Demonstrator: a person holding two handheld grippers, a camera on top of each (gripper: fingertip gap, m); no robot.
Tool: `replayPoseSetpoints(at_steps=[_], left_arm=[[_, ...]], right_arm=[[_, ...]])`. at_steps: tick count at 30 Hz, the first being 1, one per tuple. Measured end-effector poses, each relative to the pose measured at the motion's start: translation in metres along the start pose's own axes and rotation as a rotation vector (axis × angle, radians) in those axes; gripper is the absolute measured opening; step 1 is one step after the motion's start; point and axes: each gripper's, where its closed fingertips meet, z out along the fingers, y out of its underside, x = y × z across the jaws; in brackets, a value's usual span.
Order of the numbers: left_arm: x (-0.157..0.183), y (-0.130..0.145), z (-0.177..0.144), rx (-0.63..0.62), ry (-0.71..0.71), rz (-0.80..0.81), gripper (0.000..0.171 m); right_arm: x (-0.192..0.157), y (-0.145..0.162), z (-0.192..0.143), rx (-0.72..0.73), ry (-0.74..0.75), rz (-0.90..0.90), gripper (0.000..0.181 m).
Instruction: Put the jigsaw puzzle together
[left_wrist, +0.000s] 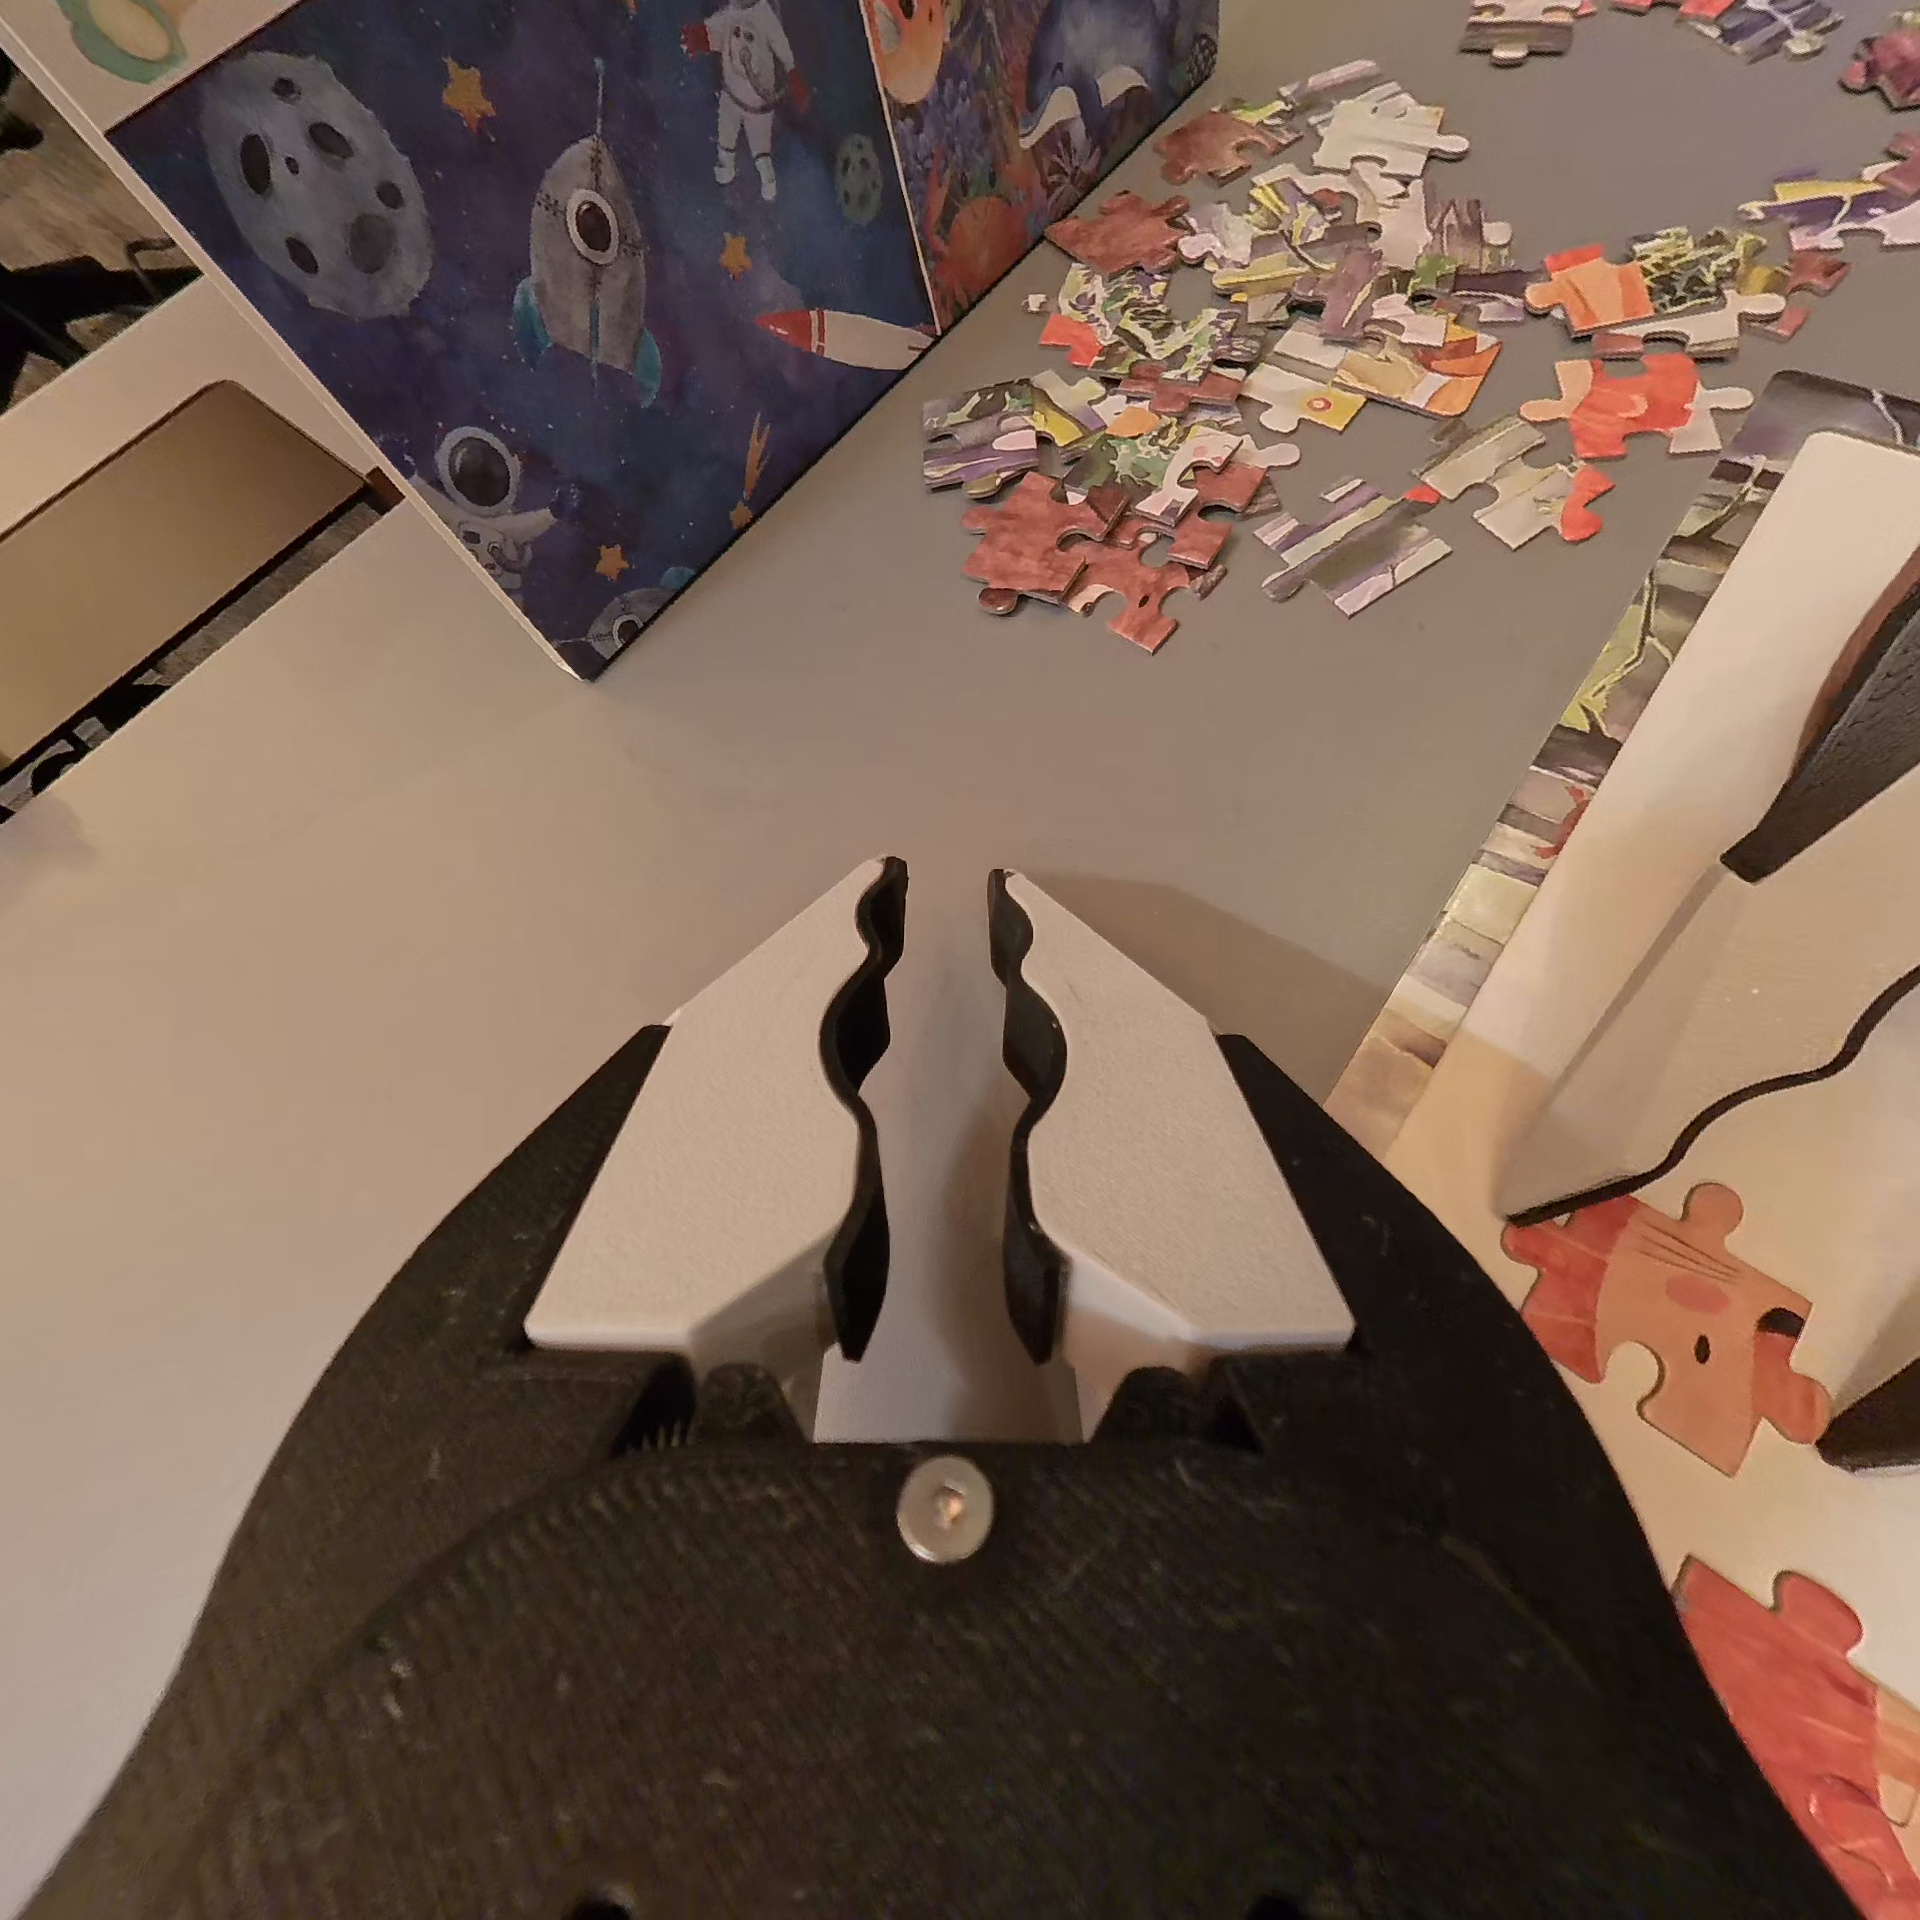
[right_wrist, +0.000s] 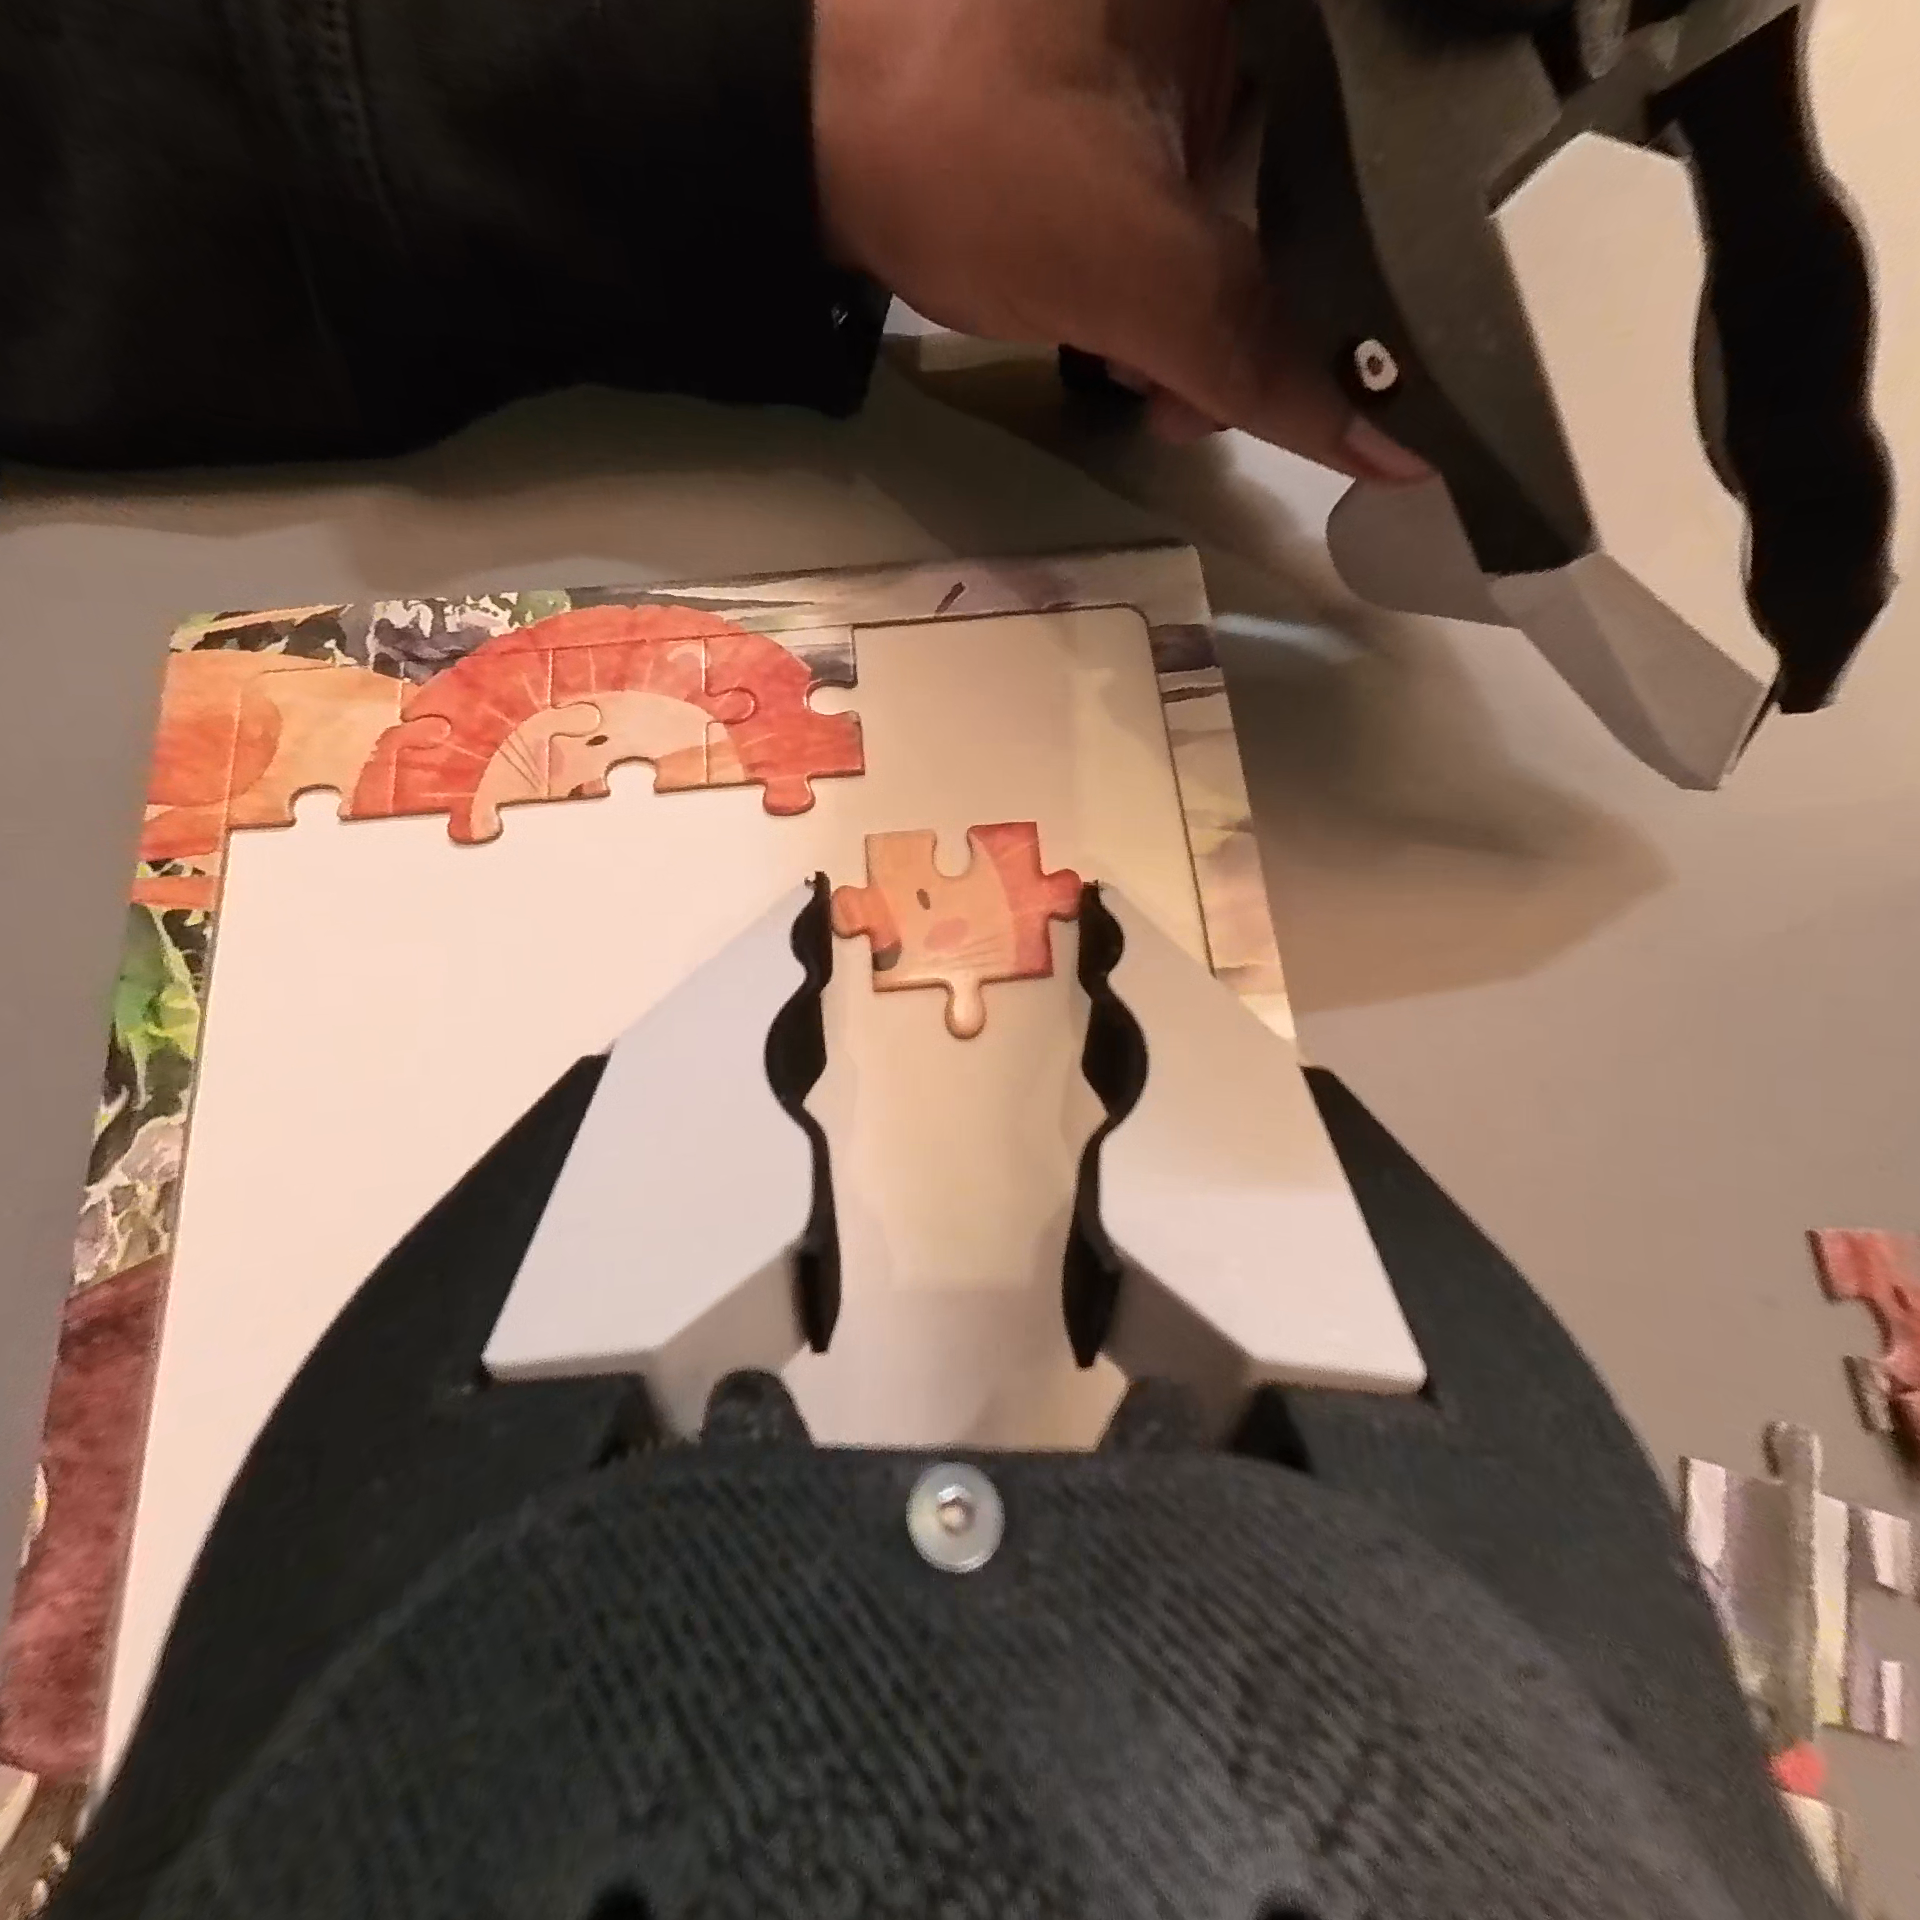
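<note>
The puzzle frame tray (right_wrist: 166, 1039) lies on the table, with a white inner board and a printed border. Several joined orange lion pieces (right_wrist: 623, 717) sit along its far left. My right gripper (right_wrist: 954, 888) is shut on a loose orange lion-face piece (right_wrist: 956, 920), held by its sides low over the board's far right part. The same piece (left_wrist: 1662, 1320) shows in the left wrist view beside a white finger (left_wrist: 1621, 883) of the right gripper. My left gripper (left_wrist: 945, 871) hovers empty over bare table left of the tray, its jaws a narrow gap apart.
A pile of loose puzzle pieces (left_wrist: 1247, 364) lies ahead and to the right. A space-themed puzzle box (left_wrist: 520, 312) stands at the back left near the table edge. A person's hand (right_wrist: 1091, 208) holds the left gripper (right_wrist: 1766, 727). More loose pieces (right_wrist: 1787, 1579) lie right of the tray.
</note>
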Motion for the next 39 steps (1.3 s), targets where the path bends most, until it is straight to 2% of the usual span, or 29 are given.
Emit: replayPoseSetpoints(at_steps=[9,12,15,19,23,26,31,37,39], left_arm=[[-0.003,-0.004,-0.004,0.034,0.011,-0.037,0.014],[-0.004,-0.005,-0.005,0.048,0.013,-0.051,0.014],[-0.005,-0.006,-0.006,0.052,0.012,-0.056,0.014],[-0.004,-0.005,-0.005,0.044,0.011,-0.053,0.014],[-0.004,-0.004,-0.004,0.033,0.009,-0.048,0.014],[-0.004,-0.003,-0.003,0.03,0.009,-0.047,0.014],[-0.003,-0.002,-0.002,0.015,0.007,-0.039,0.014],[-0.002,0.0,0.0,0.001,-0.001,-0.02,0.014],[-0.002,0.0,0.0,0.0,-0.001,-0.02,0.014]], right_arm=[[-0.001,-0.005,-0.012,0.04,0.029,0.025,0.046],[0.014,-0.008,-0.04,0.094,0.111,0.049,0.046],[0.053,0.004,-0.09,0.134,0.283,0.111,0.046],[0.104,0.053,-0.161,0.172,0.472,0.28,0.046],[0.142,0.133,-0.218,0.049,0.688,0.405,0.046],[0.154,0.171,-0.248,0.04,0.759,0.513,0.046],[0.157,0.178,-0.245,0.148,0.68,0.611,0.046],[0.159,0.18,-0.239,0.058,0.751,0.544,0.052],[0.156,0.17,-0.236,0.08,0.749,0.517,0.054]])
